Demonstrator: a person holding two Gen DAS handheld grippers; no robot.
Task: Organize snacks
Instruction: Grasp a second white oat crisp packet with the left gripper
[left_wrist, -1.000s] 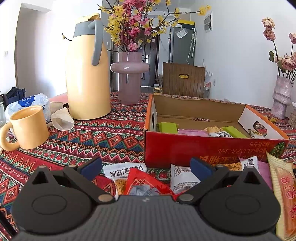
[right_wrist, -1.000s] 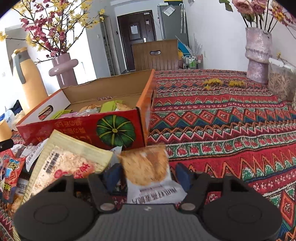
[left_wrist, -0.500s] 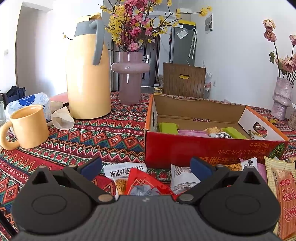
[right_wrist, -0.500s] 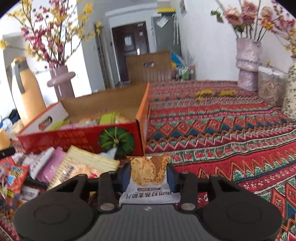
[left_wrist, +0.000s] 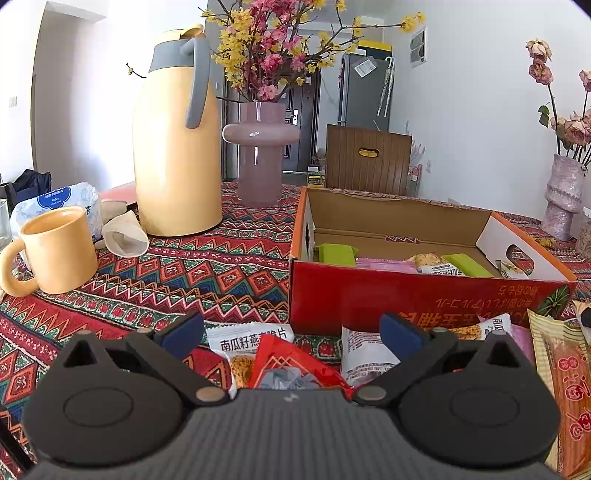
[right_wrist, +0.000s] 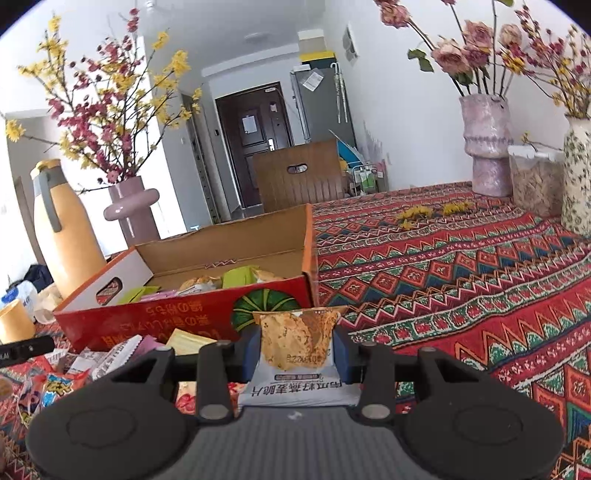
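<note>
R gripper (right_wrist: 297, 349): my jaws are clamped on a cracker packet (right_wrist: 295, 354), pads pressing both side edges; packet stands upright, lifted clear of the cloth, print upside down to me.
R pads (right_wrist: 341, 354): blue, tight vs the wrapper, which bows a bit btwn them.
L gripper (left_wrist: 291, 332): my jaws stand wide, nothing held; hovers low over the loose snack pile.
L pads (left_wrist: 400, 332): blue, well apart, no contact w/ any packet.
Under L gripper: white oat-crisp packet (left_wrist: 251, 338), red wrapper (left_wrist: 291, 363) partly on top of it, another white packet (left_wrist: 360, 350) just beside.
Far R of L view: long orange-yellow packet (left_wrist: 565, 387) near the box front.
Box (left_wrist: 424, 295): red cardboard, open top, just behind the pile; pumpkin print on front in R view.
In box: green bars (left_wrist: 336, 253), pink packets (left_wrist: 380, 264), one more cracker packet (left_wrist: 432, 262), all lying flat on the floor of it.
Pile in R view: mixed wrappers (right_wrist: 55, 380) left of my held packet, in front of box.
Tablecloth (right_wrist: 461, 288): red patterned, bare on the R side.
Beyond, L side: yellow mug (left_wrist: 55, 251), yellow thermos jug (left_wrist: 177, 147), pink vase w/ blossoms (left_wrist: 260, 155), tissue pack (left_wrist: 55, 203).
Beyond, R side: pale vase w/ dried roses (right_wrist: 487, 147), clear container (right_wrist: 535, 181), floral vase (right_wrist: 578, 177).
Back: wooden chair (left_wrist: 367, 158) behind table.
</note>
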